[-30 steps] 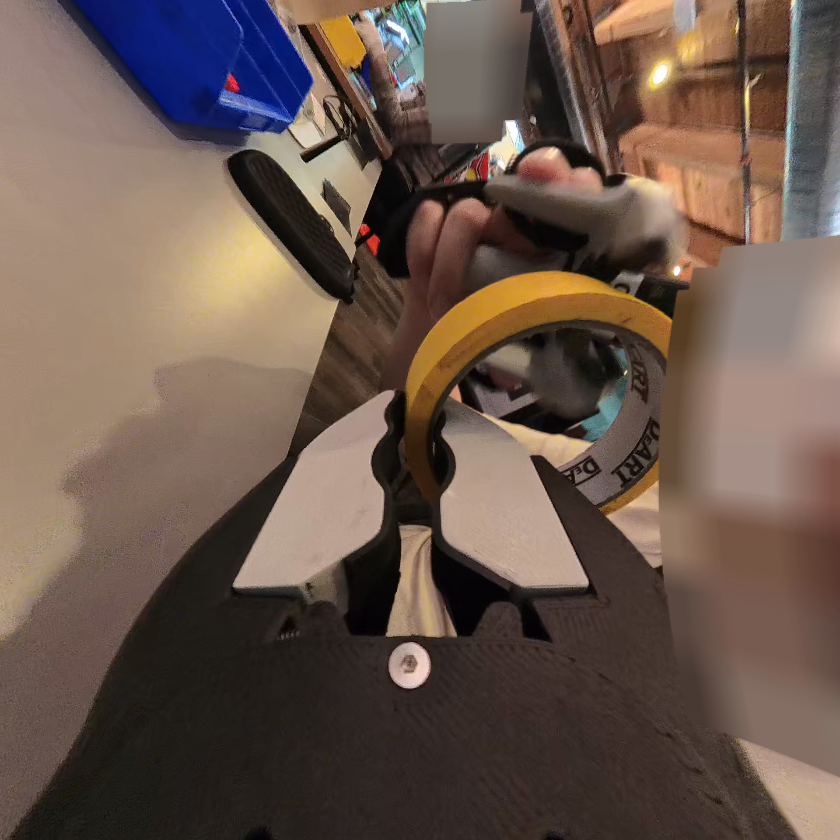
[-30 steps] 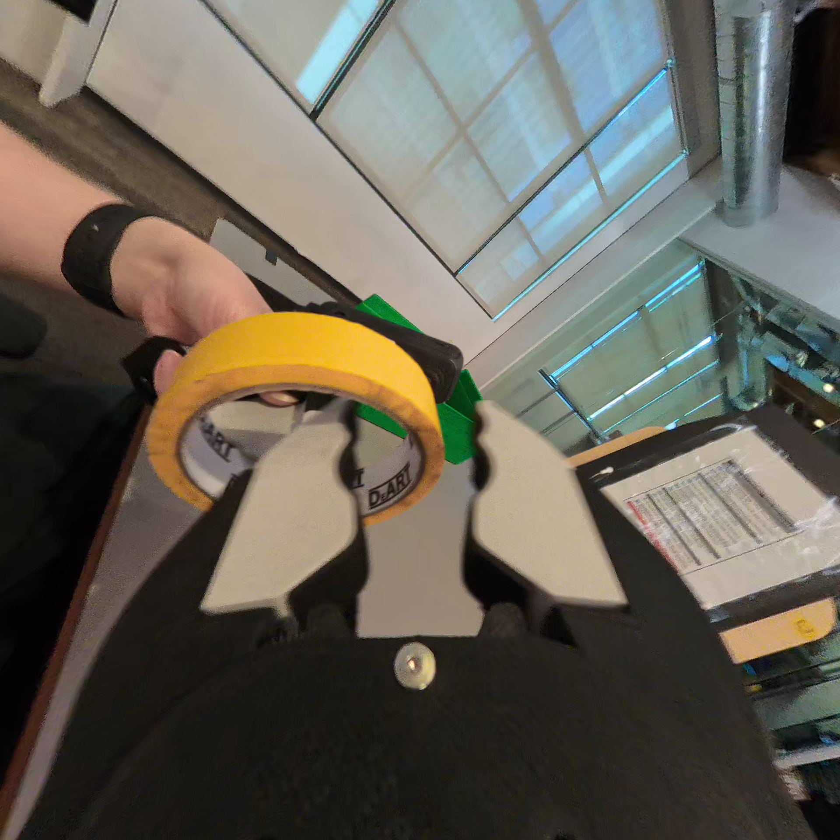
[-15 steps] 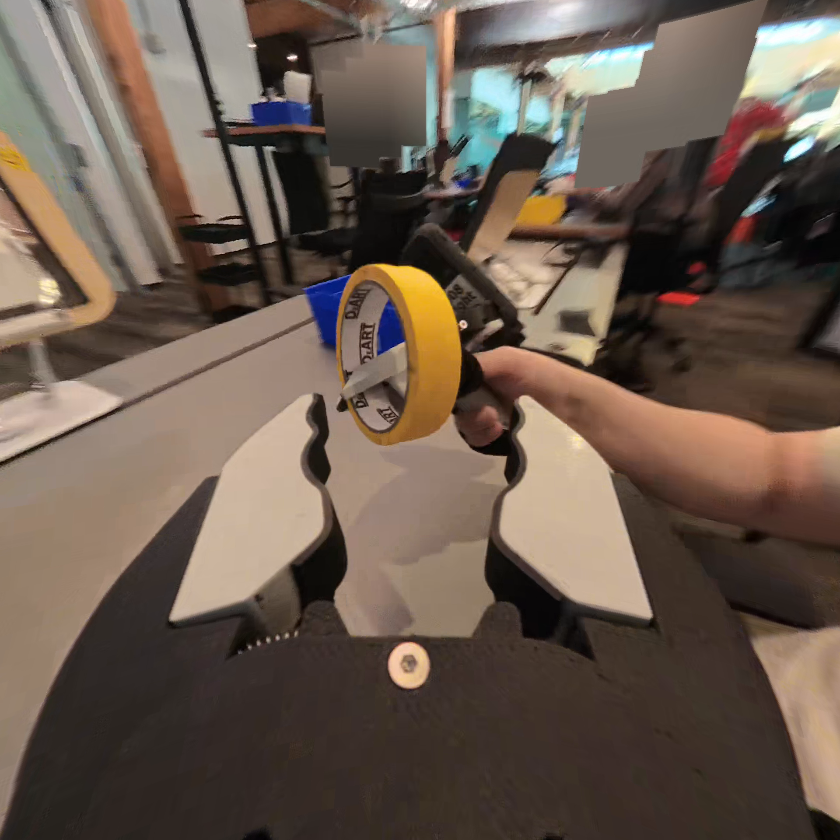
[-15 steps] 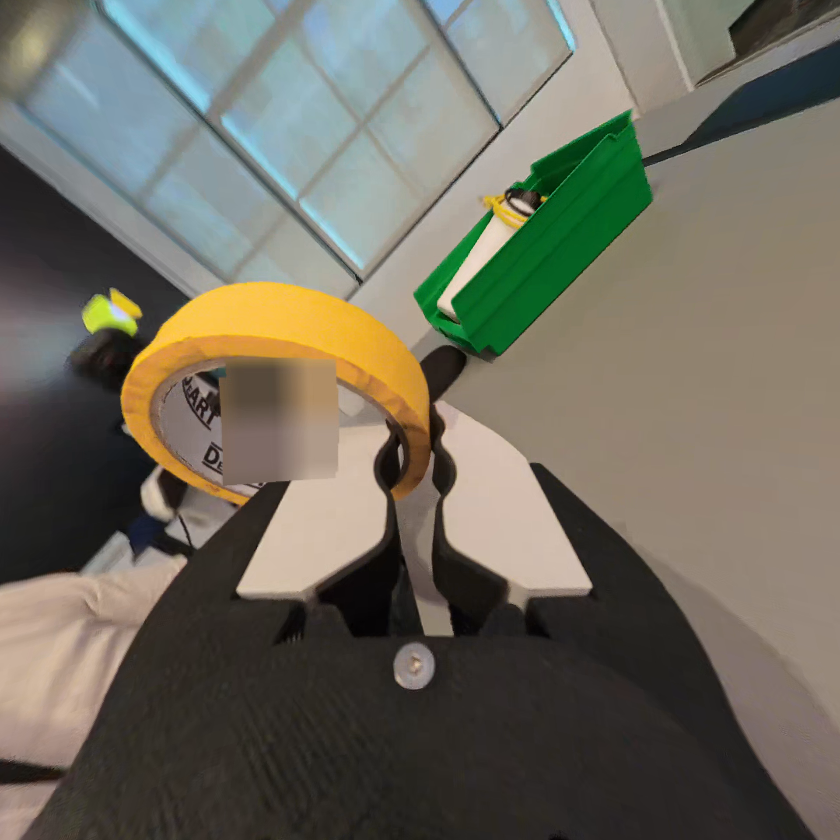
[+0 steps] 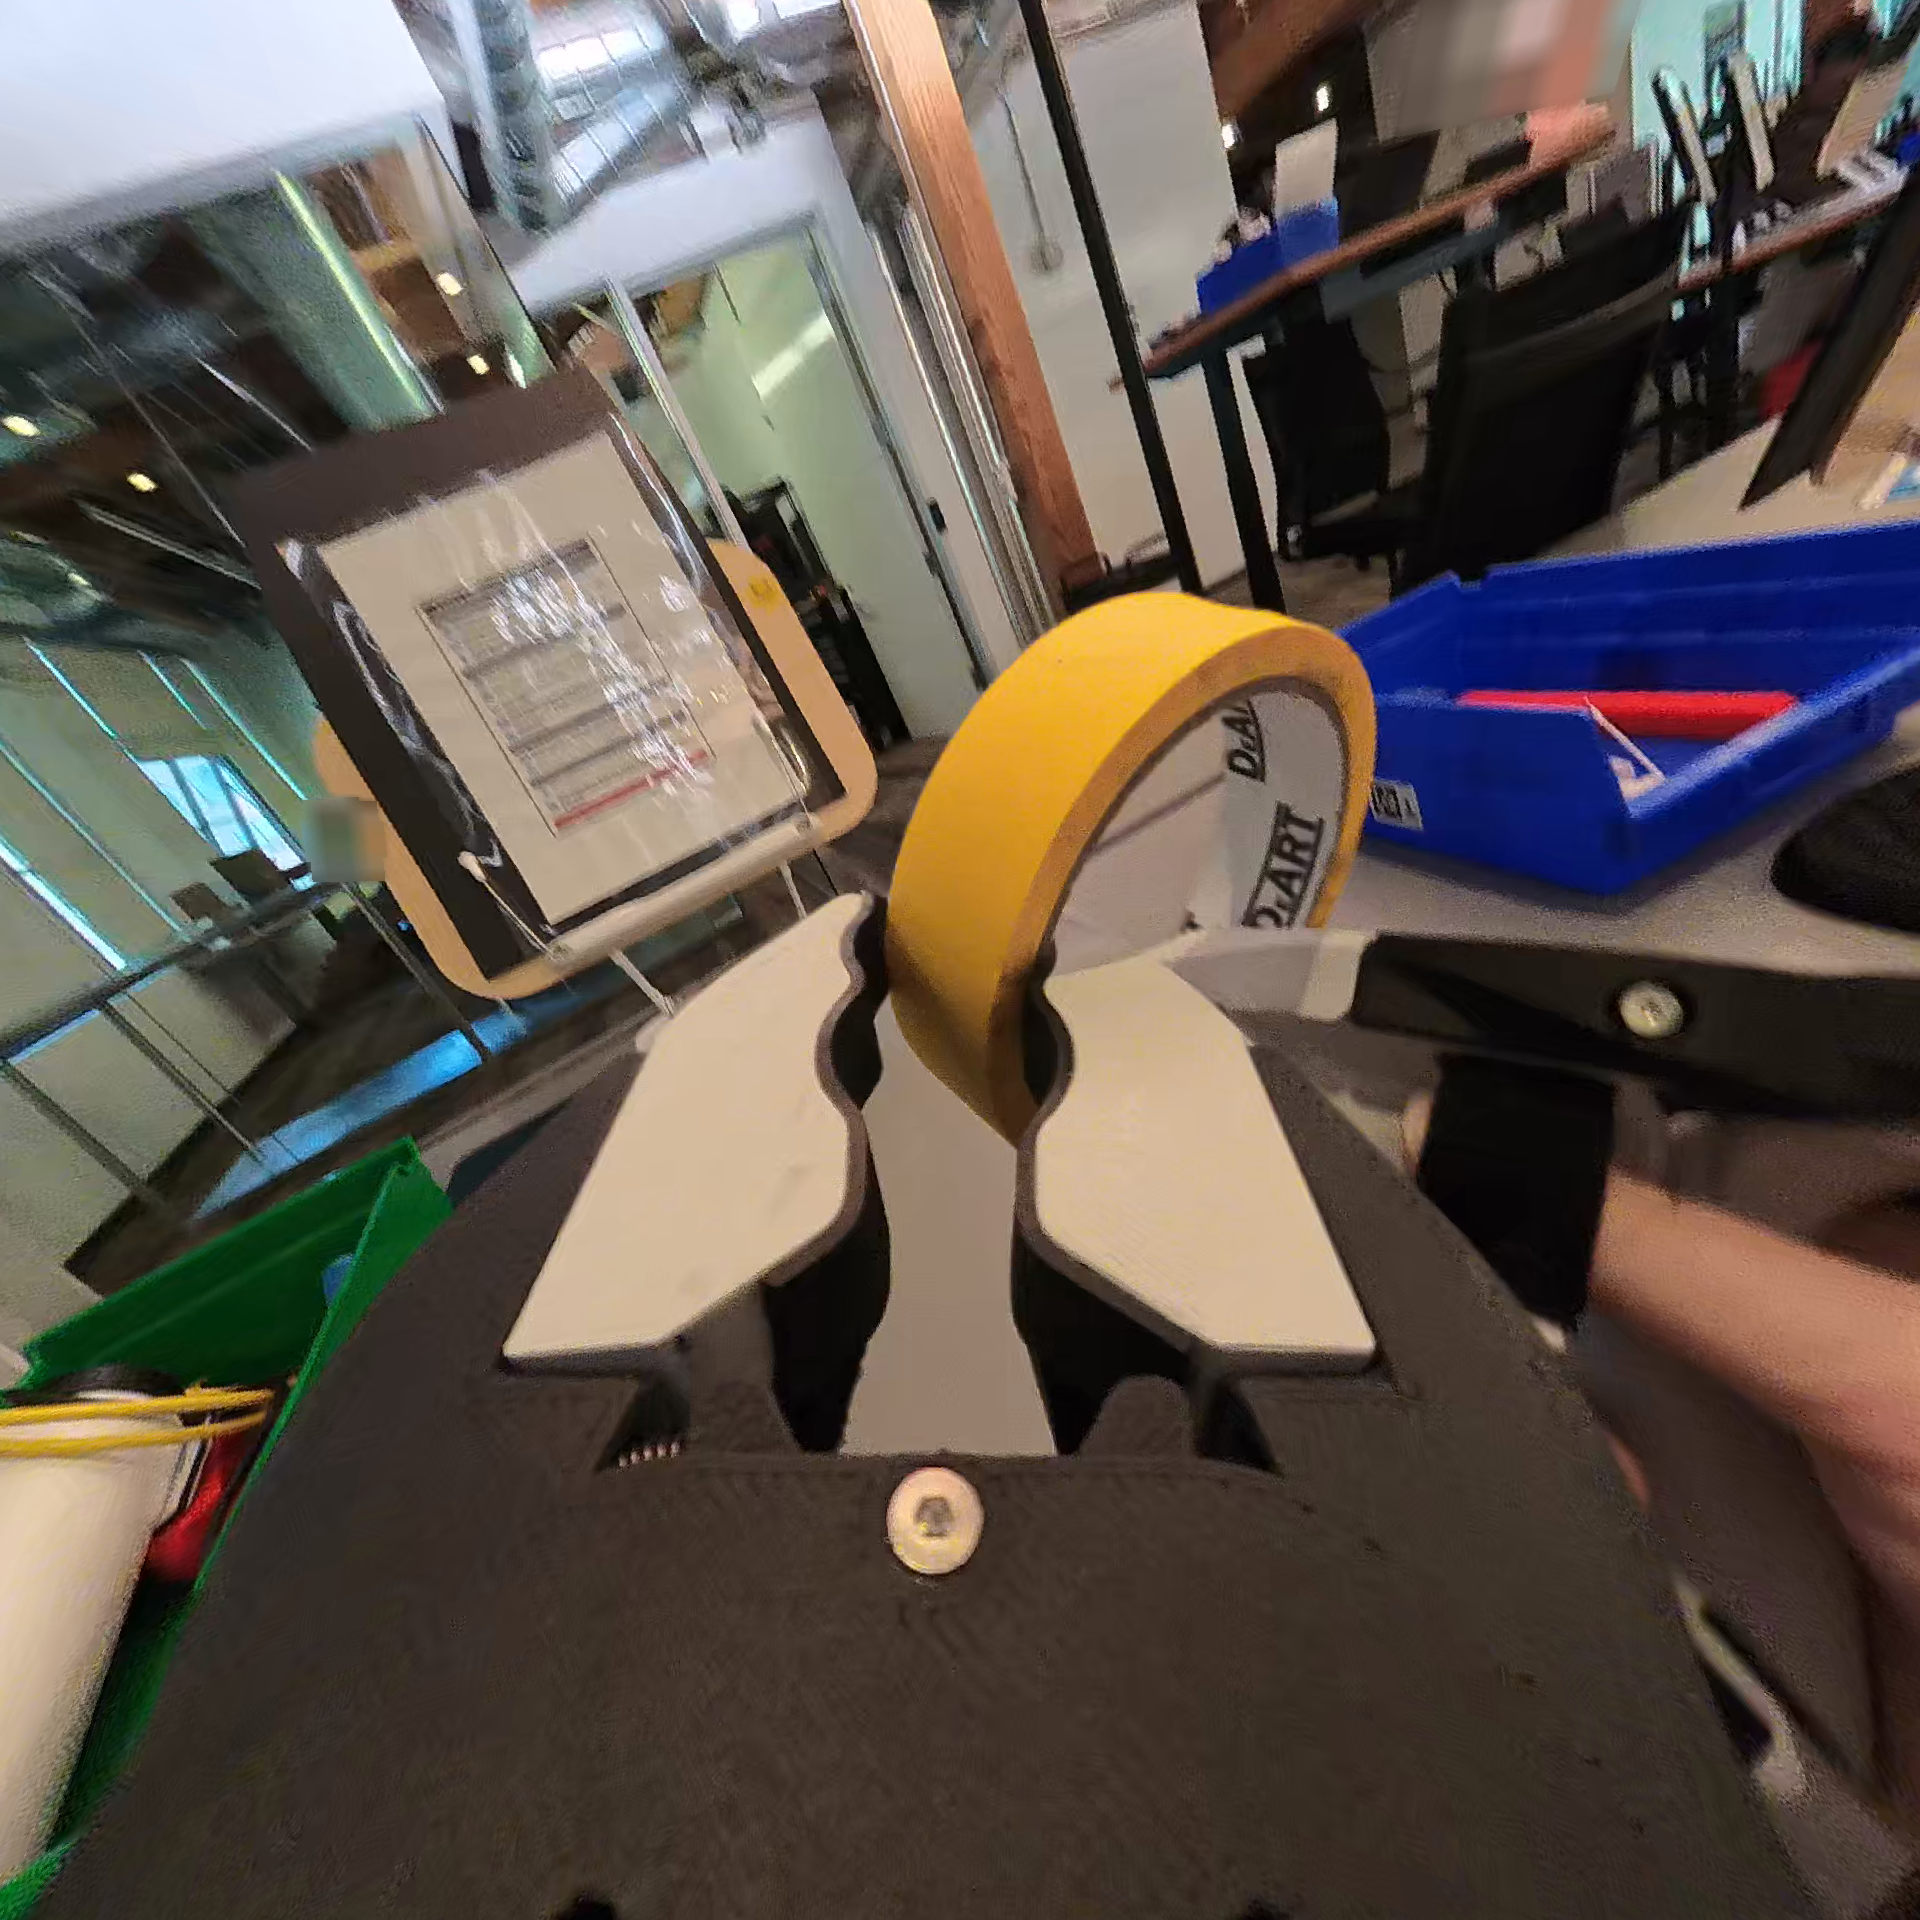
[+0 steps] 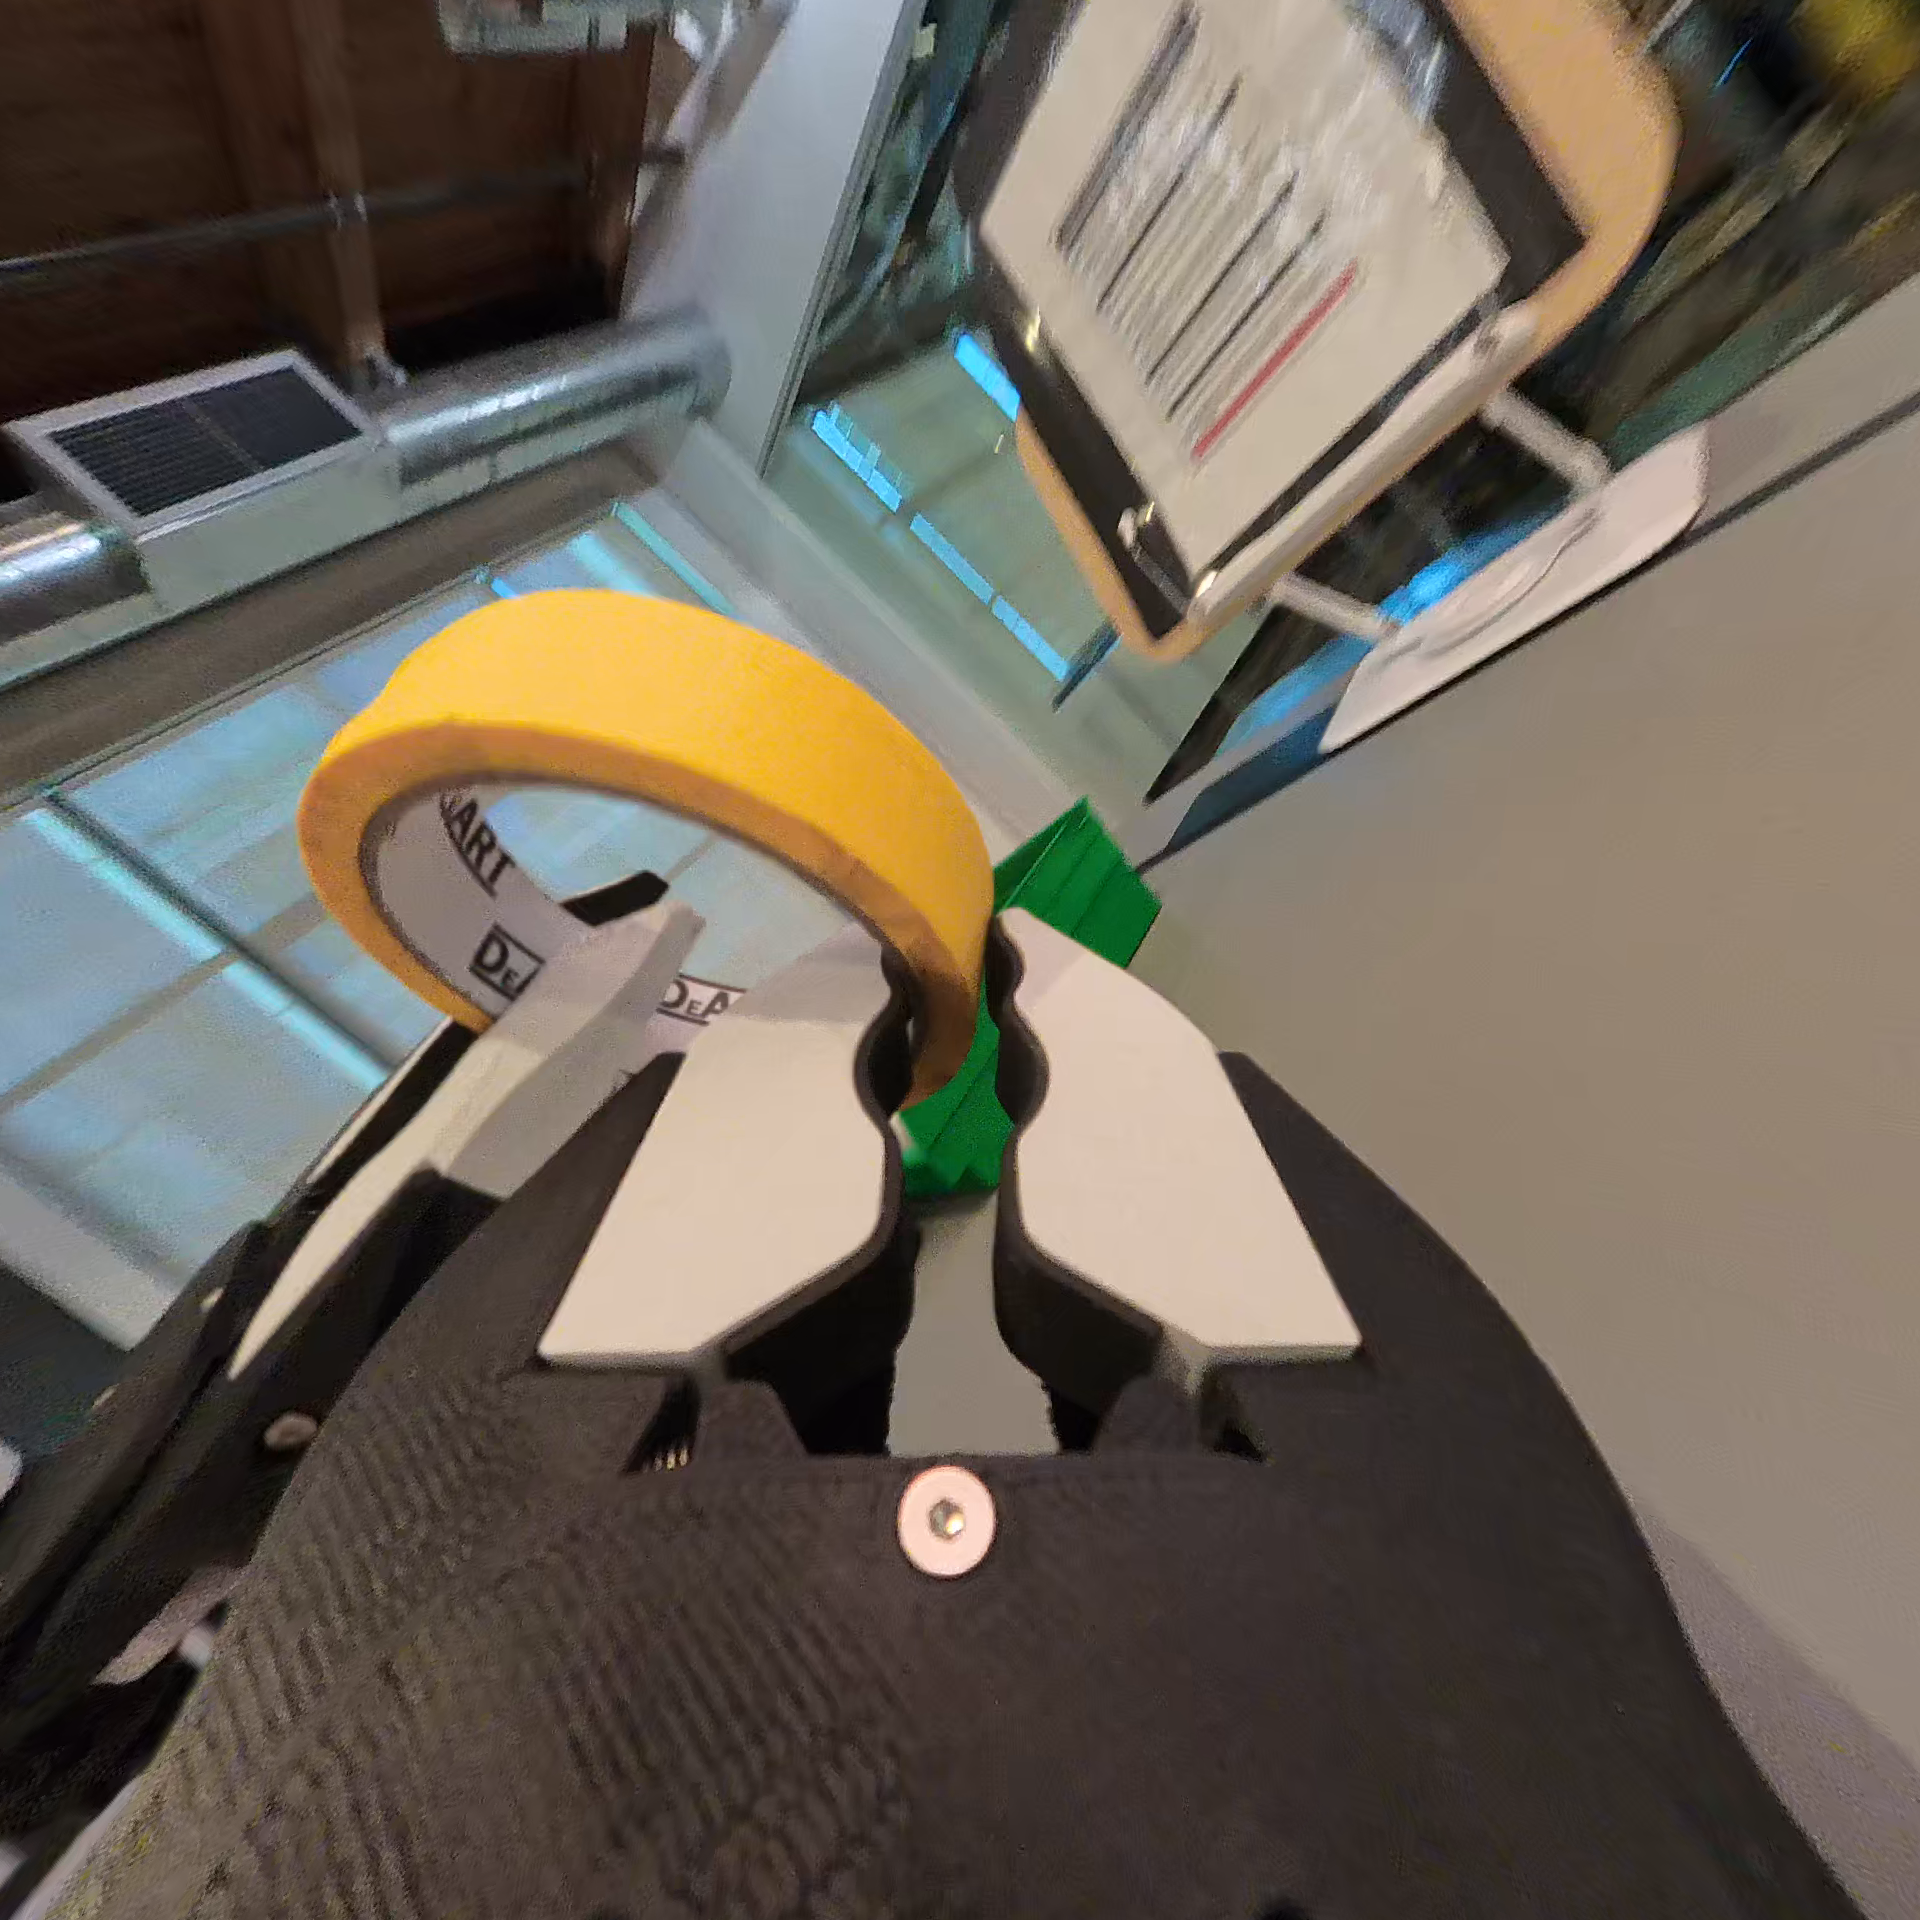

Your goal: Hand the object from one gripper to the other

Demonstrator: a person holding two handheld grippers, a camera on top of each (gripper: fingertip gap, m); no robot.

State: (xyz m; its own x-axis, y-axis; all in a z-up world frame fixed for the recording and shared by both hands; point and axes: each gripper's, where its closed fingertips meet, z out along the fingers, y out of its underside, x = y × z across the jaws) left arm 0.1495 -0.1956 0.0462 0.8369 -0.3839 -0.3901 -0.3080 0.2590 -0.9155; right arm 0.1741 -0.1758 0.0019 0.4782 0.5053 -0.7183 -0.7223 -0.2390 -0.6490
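The left claw [image 5: 951, 987] is now closed on the tape [image 5: 997, 810]: one finger is pressed to the yellow outside of the band, the other is tucked inside the ring. Half a second ago those jaws were spread wide and the tape was held out ahead of them, so the grab has only just been made. The right claw [image 6: 951, 1023] is clamped on the band too, at another spot on the ring, one finger in and one out. So the tape is held up off the table [image 6: 1558, 935] by both claws at once, a double grip, the midpoint of a handover.

A second ago it was carried by the left claw alone, then by the right alone; a pass back to the left looks to be under way. What is needed next, most likely, is for the right jaws to be opened before anything is pulled, or the ring could be twisted between two grips.

Further out, the right claw's finger [image 5: 1268, 961] is seen reaching into the ring from the side, close to the left claw's own fingers, with a blurred hand [image 5: 1766, 1403] behind it. A blue bin [image 5: 1621, 831] sits beyond on the right, a green bin [image 5: 260, 1278] low on the left, a framed sign [image 5: 561, 665] behind. Nothing is seen blocking a withdrawal.
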